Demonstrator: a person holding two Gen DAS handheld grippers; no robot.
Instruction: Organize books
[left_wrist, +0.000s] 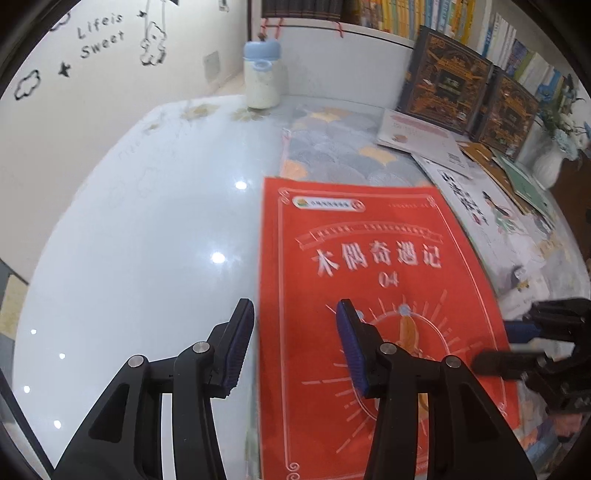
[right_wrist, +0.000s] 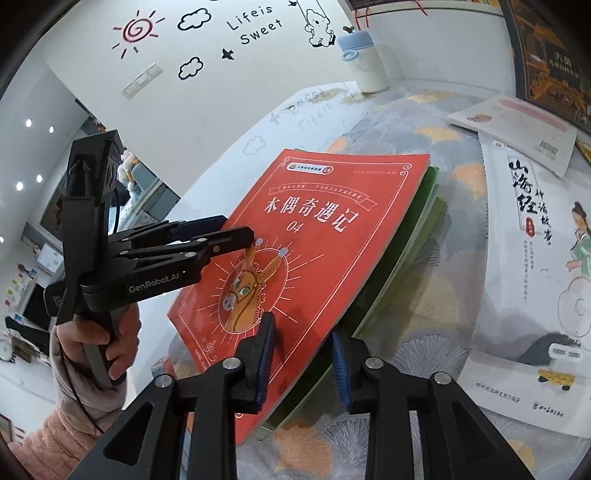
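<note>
On the patterned cloth (right_wrist: 424, 229), a red book (right_wrist: 306, 251) tops a green stack (right_wrist: 413, 240). Left gripper (left_wrist: 295, 347) straddles its left edge, jaws apart. Right gripper (right_wrist: 304, 363) straddles its near corner, jaws parted, not pressing.

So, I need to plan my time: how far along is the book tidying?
Done: the red book lies on a stack of green books. In hand: the left tongs and right tongs straddle its edges, jaws apart, seemingly squaring it up. Left: the white picture book and pink booklet lie loose beside the stack.
</note>
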